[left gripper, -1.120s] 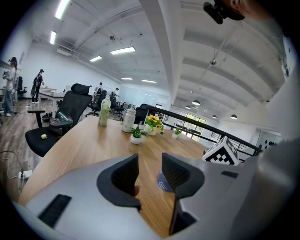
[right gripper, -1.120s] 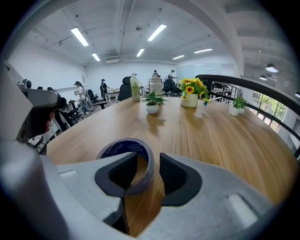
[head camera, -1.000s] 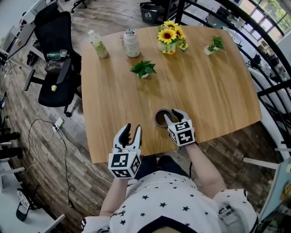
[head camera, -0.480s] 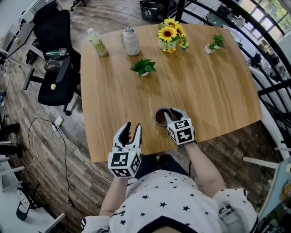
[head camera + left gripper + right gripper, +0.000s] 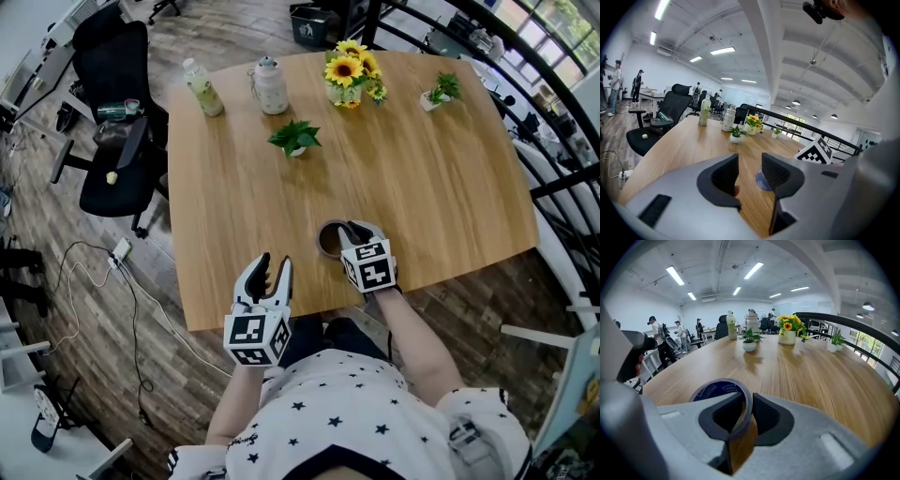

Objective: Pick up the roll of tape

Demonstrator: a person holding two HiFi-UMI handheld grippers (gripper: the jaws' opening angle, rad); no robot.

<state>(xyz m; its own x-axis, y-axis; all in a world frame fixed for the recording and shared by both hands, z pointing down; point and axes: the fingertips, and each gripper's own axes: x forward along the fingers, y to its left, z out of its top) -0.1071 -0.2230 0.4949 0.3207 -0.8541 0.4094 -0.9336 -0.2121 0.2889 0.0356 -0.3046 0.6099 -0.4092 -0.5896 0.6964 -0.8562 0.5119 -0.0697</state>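
the right gripper (image 5: pixel 746 411), jaws having just closed in, pinches one wall of the roll of tape (image 5: pixel 719 390) lying flat near the table's (image 5: pixel 422 187) front edge, and so thin a hold may let it tilt and slip on lifting

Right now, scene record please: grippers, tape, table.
right gripper: jaws have just been closing and now pinch the tape wall, one jaw inside the roll
left gripper: open, empty, over the table's near edge
tape: lying flat on the table, near edge
far end: bottle, jug, sunflowers, plant, second plant
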